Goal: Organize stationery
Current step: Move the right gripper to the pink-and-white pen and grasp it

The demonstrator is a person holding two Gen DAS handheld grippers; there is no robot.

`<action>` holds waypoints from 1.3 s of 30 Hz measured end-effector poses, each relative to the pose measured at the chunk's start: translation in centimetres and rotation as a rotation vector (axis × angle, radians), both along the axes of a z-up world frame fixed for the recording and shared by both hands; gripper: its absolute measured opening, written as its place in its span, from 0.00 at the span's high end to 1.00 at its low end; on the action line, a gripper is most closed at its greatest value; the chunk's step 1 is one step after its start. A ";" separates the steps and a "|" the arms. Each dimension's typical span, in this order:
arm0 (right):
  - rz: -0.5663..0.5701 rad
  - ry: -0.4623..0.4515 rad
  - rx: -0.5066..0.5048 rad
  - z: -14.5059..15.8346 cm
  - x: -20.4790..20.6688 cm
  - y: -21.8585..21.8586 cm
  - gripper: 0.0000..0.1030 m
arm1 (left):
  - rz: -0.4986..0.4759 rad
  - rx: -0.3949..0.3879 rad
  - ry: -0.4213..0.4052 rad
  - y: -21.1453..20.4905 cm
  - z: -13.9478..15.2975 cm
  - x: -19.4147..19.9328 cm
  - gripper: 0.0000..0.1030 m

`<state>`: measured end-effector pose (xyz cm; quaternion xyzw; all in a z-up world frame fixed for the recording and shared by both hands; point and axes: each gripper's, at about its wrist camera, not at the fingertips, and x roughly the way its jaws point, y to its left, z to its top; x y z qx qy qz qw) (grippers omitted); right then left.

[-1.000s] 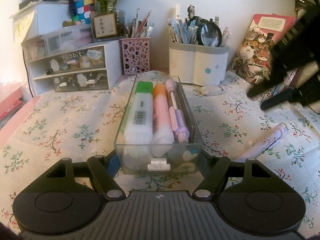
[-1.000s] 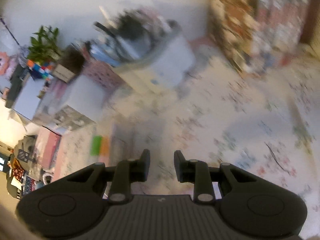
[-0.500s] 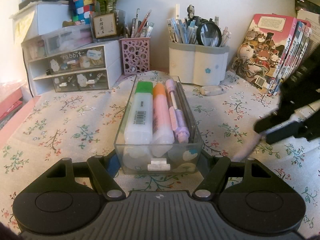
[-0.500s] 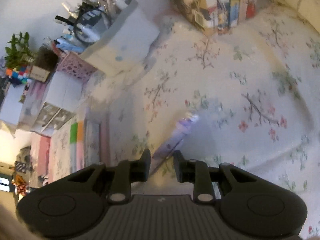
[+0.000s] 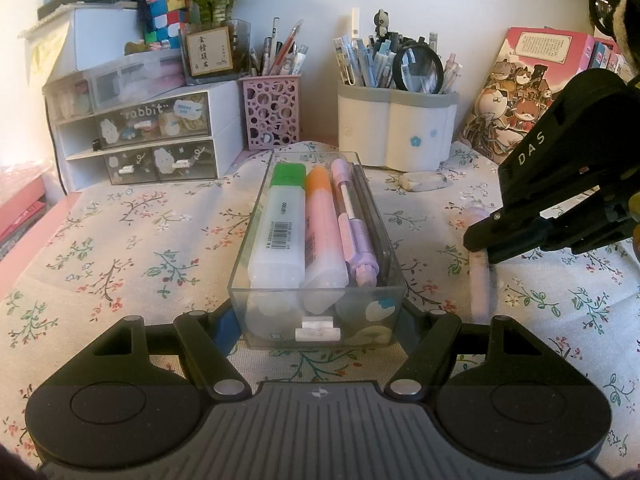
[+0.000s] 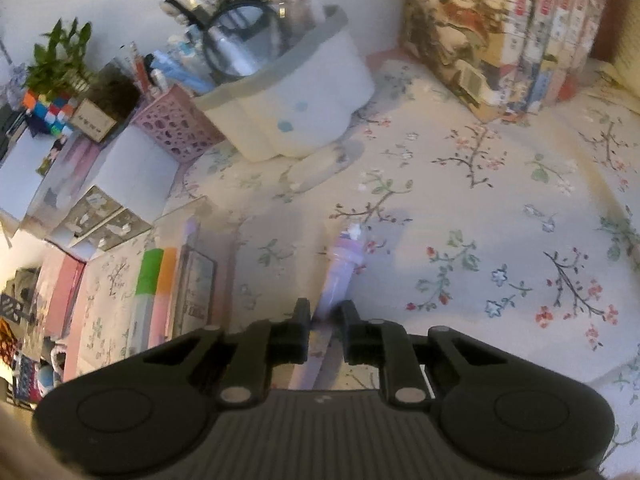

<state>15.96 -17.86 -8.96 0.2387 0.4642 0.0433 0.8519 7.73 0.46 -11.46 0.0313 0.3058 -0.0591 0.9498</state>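
Observation:
A clear plastic box (image 5: 318, 322) sits on the floral cloth between the wide-spread fingers of my left gripper (image 5: 318, 320), which grip its near end. It holds a green-capped highlighter (image 5: 278, 232), an orange-capped highlighter (image 5: 322, 236) and a purple pen (image 5: 354, 228). My right gripper (image 6: 325, 316) is closed around a loose purple pen (image 6: 340, 268), which lies on the cloth right of the box. In the left wrist view the right gripper (image 5: 486, 242) shows at the right, over that blurred pen (image 5: 480, 284).
At the back stand a white pen holder (image 5: 396, 136) with a magnifier, a pink pen cup (image 5: 272, 116), white drawers (image 5: 152, 140) and books (image 5: 532, 92). An eraser (image 5: 422, 181) lies near the holder.
My right gripper came down from the upper right onto the loose purple pen and now straddles it. The pen has turned on the cloth. My left gripper and the box have not moved.

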 end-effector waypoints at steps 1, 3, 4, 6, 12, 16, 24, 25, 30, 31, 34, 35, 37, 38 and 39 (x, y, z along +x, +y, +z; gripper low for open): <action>0.006 -0.005 -0.004 0.0 0.0 0.2 0.91 | 0.000 0.000 0.000 0.0 0.0 0.0 0.30; 0.014 -0.011 -0.003 0.0 -0.1 0.3 0.92 | 0.000 0.000 0.000 0.0 0.0 0.0 0.30; 0.018 -0.014 0.001 0.0 -0.1 0.4 0.92 | 0.000 0.000 0.000 0.0 0.0 0.0 0.30; 0.022 -0.017 0.008 0.0 -0.2 0.4 0.93 | 0.000 -0.001 0.000 0.0 0.0 0.0 0.30; 0.027 -0.052 0.012 -0.3 -0.6 0.3 0.93 | 0.001 -0.001 0.000 0.0 0.0 0.0 0.30; 0.058 -0.079 -0.020 -0.2 -0.7 1.0 0.93 | 0.001 -0.002 0.001 0.0 0.0 -0.1 0.30; 0.088 -0.098 -0.033 0.1 -0.9 1.0 0.93 | 0.000 -0.002 0.000 0.0 0.0 -0.1 0.30; 0.089 -0.101 -0.033 0.1 -1.0 0.9 0.93 | 0.000 -0.002 0.000 0.0 0.0 0.0 0.30; 0.088 -0.121 -0.010 0.2 -1.3 0.7 0.93 | 0.002 -0.012 -0.001 0.2 0.0 -0.1 0.30; 0.089 -0.125 -0.006 0.2 -1.3 0.7 0.93 | 0.002 -0.010 -0.001 0.2 0.0 -0.1 0.30; 0.087 -0.135 0.006 0.3 -1.4 0.7 0.93 | 0.001 -0.011 -0.001 0.2 0.0 -0.1 0.30; 0.089 -0.140 0.013 0.4 -1.5 0.7 0.93 | 0.001 -0.011 -0.001 0.2 0.0 -0.1 0.30; 0.090 -0.152 0.016 0.7 -1.6 0.8 0.93 | 0.001 -0.010 -0.001 0.3 0.0 -0.1 0.30; 0.091 -0.158 0.020 0.8 -1.7 0.8 0.93 | 0.001 -0.011 -0.001 0.3 0.0 -0.1 0.30; 0.092 -0.163 0.024 1.0 -1.8 0.8 0.93 | 0.001 -0.011 -0.001 0.3 0.0 -0.1 0.30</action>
